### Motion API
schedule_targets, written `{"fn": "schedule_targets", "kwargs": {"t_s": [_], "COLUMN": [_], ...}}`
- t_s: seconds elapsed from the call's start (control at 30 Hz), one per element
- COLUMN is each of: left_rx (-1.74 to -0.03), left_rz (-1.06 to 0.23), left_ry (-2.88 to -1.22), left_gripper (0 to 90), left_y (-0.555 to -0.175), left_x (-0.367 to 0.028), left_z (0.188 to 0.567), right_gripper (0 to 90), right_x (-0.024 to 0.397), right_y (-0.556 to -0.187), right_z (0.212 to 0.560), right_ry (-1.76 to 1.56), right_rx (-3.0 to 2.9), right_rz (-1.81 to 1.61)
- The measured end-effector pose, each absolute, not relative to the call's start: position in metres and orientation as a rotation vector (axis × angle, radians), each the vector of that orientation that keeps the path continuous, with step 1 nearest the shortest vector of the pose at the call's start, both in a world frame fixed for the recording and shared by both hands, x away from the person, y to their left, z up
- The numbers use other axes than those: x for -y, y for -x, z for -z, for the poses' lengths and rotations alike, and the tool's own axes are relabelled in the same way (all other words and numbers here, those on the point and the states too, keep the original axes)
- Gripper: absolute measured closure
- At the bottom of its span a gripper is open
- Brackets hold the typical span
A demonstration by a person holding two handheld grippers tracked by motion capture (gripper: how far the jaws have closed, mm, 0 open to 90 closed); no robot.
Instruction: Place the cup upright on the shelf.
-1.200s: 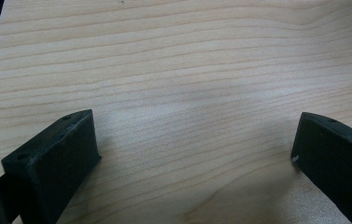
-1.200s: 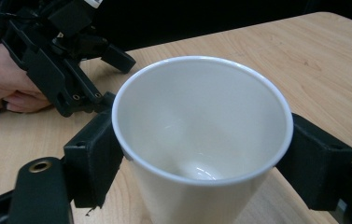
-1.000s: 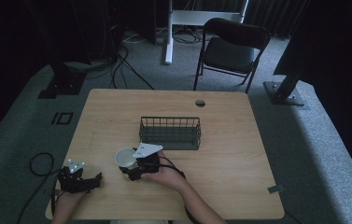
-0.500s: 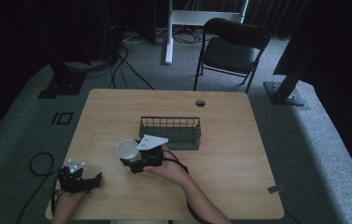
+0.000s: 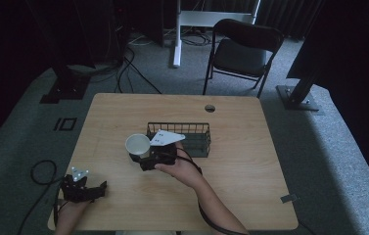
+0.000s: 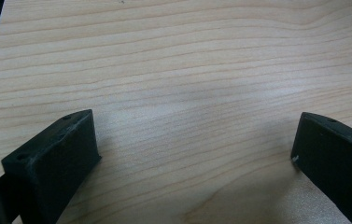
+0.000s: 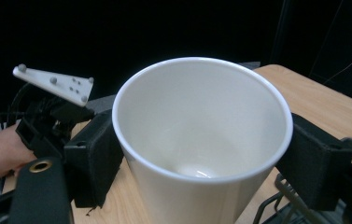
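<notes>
A white paper cup (image 5: 137, 143) hangs upright, mouth up, just left of the black wire basket (image 5: 192, 133). My right gripper (image 5: 144, 157) is shut on the cup's lower wall. In the right gripper view the empty cup (image 7: 201, 135) sits between both black pads (image 7: 92, 158), and the basket's wire rim (image 7: 283, 196) shows at bottom right. My left gripper (image 5: 98, 190) rests at the table's front left corner, open. In its own view the left gripper (image 6: 192, 154) has its jaws wide apart over bare wood.
The wooden table (image 5: 250, 147) has a cable hole (image 5: 210, 107) at the back. A black folding chair (image 5: 243, 54) stands behind the table. A cable loops on the floor (image 5: 40, 171) at the left. The left gripper (image 7: 52, 109) shows beyond the cup.
My right gripper has carried the cup away from the person, up and toward the basket's left end. The left gripper has stayed put.
</notes>
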State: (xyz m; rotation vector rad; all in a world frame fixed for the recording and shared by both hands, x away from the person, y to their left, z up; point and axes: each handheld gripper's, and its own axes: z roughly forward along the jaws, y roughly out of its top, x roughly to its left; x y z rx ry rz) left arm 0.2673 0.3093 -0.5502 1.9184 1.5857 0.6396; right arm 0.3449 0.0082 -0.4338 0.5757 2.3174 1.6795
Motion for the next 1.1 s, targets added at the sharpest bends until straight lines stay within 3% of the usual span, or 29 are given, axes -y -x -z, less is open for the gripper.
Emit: {"fn": "schedule_targets", "kwargs": {"t_s": [0.7, 1.1], "left_rx": [-1.586, -1.586], "left_rz": [-0.639, -0.639], "left_ry": [-1.919, -1.919], "left_gripper": [0.7, 0.7], "left_y": [-0.267, -0.267], "left_x": [-0.309, -0.309], "left_z": [0.55, 0.55], "right_gripper": [20.5, 20.5], "right_x": [0.017, 0.04], "right_y": [-0.373, -0.389], "right_z": [0.387, 0.385], "right_ry": [-0.68, -0.799], "right_rx": [-2.135, -2.068], "right_rz": [-1.631, -1.546]}}
